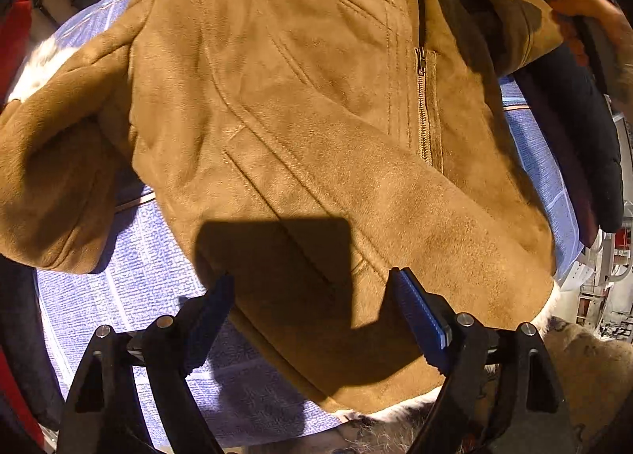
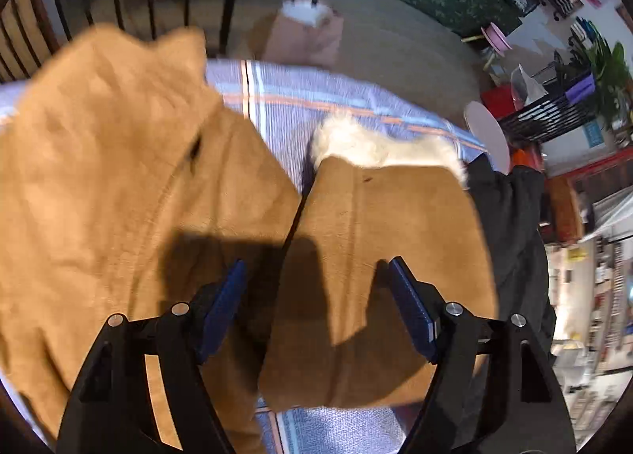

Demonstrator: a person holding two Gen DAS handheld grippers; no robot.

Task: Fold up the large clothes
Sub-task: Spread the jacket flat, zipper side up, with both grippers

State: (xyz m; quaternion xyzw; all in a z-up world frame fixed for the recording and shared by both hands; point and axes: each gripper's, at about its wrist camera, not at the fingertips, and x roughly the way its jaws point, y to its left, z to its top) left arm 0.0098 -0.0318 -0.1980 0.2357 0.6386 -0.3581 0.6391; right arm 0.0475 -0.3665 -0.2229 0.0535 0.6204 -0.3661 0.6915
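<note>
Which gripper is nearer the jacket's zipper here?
Left. The left gripper hangs open over the jacket front, below the zipper. The right gripper is open over a sleeve; no zipper shows there.

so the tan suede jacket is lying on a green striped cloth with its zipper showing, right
Not quite: the cloth under the tan suede jacket is blue-lilac with orange and white stripes, not green. The left wrist view shows this, along with the zipper.

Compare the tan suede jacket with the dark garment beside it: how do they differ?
The tan suede jacket lies spread across the blue woven cloth; the dark garment lies bunched at its edge. The jacket shows white fleece lining and a metal zipper; the dark garment shows neither.
</note>
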